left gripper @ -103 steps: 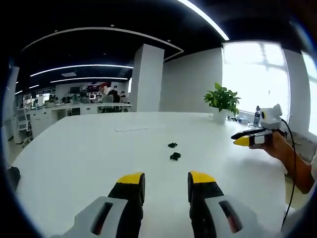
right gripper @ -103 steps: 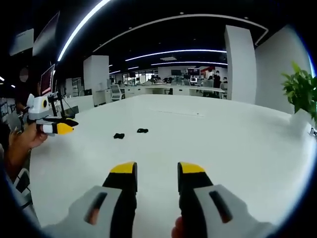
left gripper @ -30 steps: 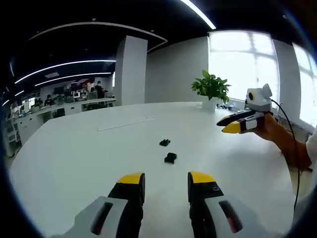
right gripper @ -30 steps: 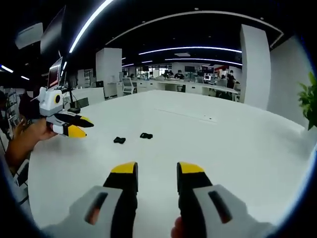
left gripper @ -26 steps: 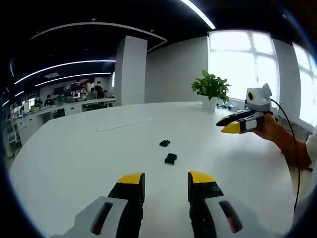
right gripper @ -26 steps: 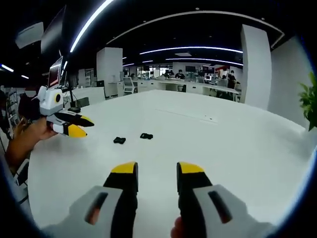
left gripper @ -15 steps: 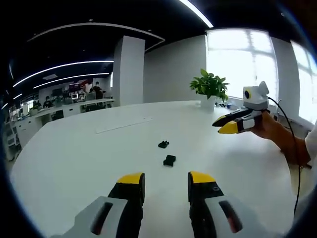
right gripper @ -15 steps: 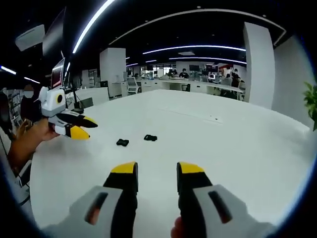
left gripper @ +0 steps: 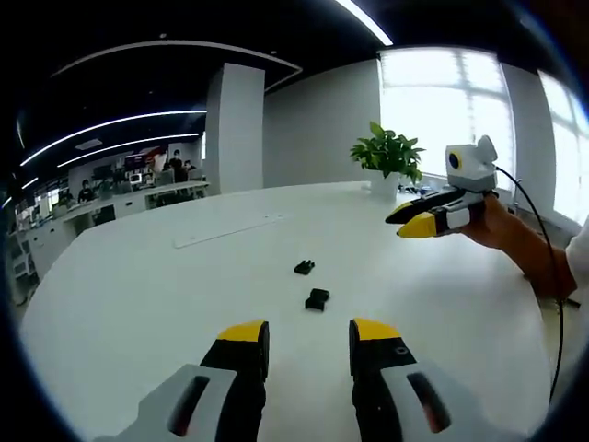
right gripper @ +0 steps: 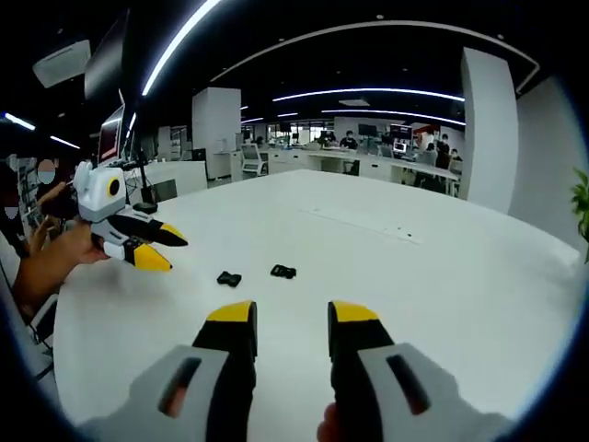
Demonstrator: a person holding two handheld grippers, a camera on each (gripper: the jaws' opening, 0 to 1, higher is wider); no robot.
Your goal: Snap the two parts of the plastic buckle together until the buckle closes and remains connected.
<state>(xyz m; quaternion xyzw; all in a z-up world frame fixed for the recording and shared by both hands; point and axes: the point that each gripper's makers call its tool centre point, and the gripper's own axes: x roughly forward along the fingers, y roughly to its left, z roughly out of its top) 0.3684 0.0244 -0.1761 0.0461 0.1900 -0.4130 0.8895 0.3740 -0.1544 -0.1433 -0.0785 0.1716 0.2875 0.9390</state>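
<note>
Left gripper view: two black buckle parts, nearer part [left gripper: 317, 299] and farther part [left gripper: 304, 267], lay apart on white table [left gripper: 138, 304], nothing blocking them. Potted plant [left gripper: 387, 157] stood beyond. Left gripper [left gripper: 307, 333] hung empty, jaws parted narrowly; right gripper [left gripper: 410, 219] had edged closer.

Right gripper view: both parts [right gripper: 229, 278] [right gripper: 283, 271] on table, larger than before. Right gripper [right gripper: 290, 315] empty, gap narrow.
</note>
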